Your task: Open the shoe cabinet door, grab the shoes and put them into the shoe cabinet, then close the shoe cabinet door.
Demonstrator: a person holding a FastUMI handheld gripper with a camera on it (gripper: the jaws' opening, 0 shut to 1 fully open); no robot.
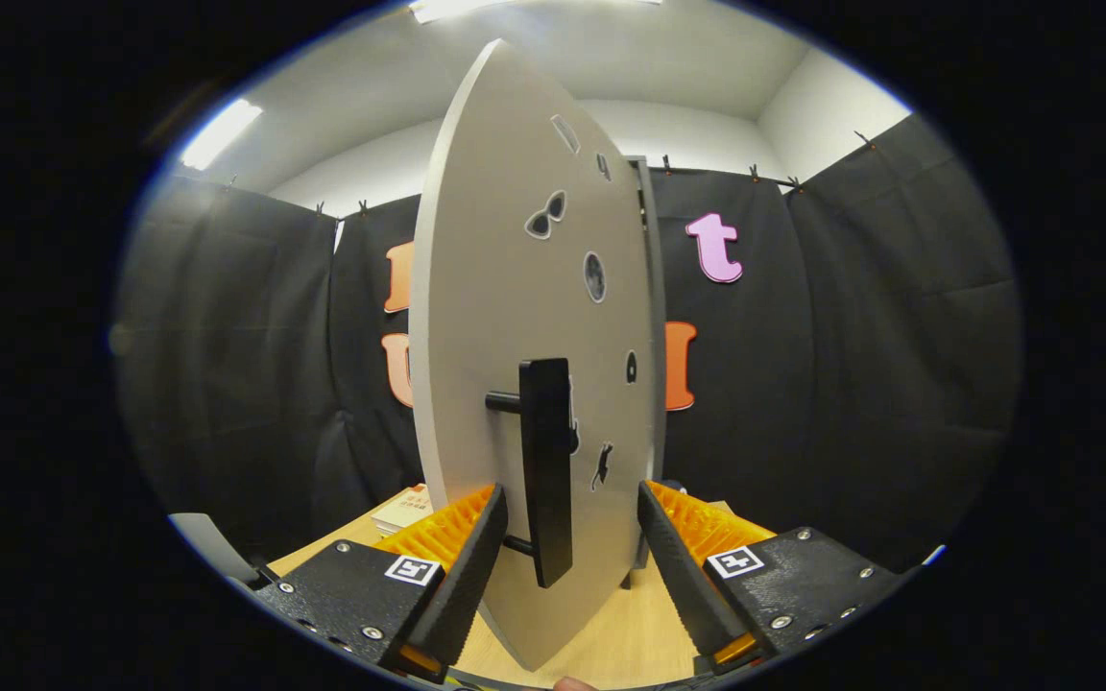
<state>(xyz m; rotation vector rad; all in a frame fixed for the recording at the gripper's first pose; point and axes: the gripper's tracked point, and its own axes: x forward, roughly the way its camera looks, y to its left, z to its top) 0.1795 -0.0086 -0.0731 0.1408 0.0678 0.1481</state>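
We see the door (pixel 505 365) of the shoe cabinet standing upright just ahead of us, swung out so that its pale grey face runs away from the camera at a slant. Small dark stickers (pixel 545 217) dot the face. A black bar handle (pixel 547 470) stands vertical on two short posts, off the face, and it sits between our fingers. The gripper (pixel 572 523) is spread wide: the left finger is near the handle, the right finger well apart from it, and neither presses on it. Behind the door's far edge we make out a thin strip of the cabinet (pixel 647 288).

Below the door lies a light wooden table (pixel 630 633), its grain showing between the fingers. A small stack of books (pixel 406 509) rests on it to the left, beyond the left finger. A fingertip (pixel 574 684) shows at the very bottom.

Black cloth (pixel 860 365) hangs around the booth, clipped to a rail. Above it are white walls, a white ceiling (pixel 697 67) and two bright strip lights (pixel 219 132).
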